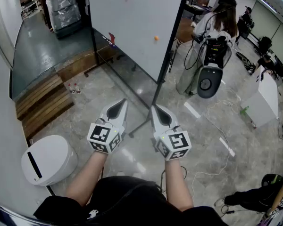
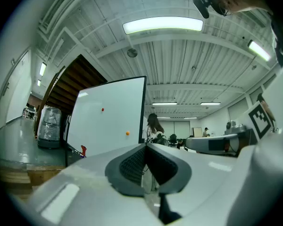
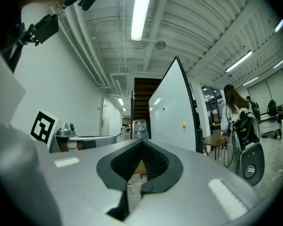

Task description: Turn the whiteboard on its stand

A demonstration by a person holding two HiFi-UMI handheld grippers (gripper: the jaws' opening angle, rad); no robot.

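The whiteboard [image 1: 137, 27] stands upright ahead of me in a black frame, with a red and an orange magnet on its face. Its right post runs down to a floor leg [image 1: 140, 125] just in front of my hands. My left gripper [image 1: 124, 101] and right gripper [image 1: 155, 107] are held level side by side, pointing at the board and short of it. Both are shut with nothing between the tips. The left gripper view shows its jaws [image 2: 146, 146] closed before the whiteboard [image 2: 108, 121]. In the right gripper view the closed jaws [image 3: 141, 141] face the whiteboard's edge [image 3: 172, 112].
A person with a backpack [image 1: 217, 22] stands right of the board beside a white machine [image 1: 208, 74]. A white round bin [image 1: 48, 160] sits at my left, wooden steps [image 1: 42, 102] beyond it. A white cabinet [image 1: 264, 98] and floor cables lie to the right.
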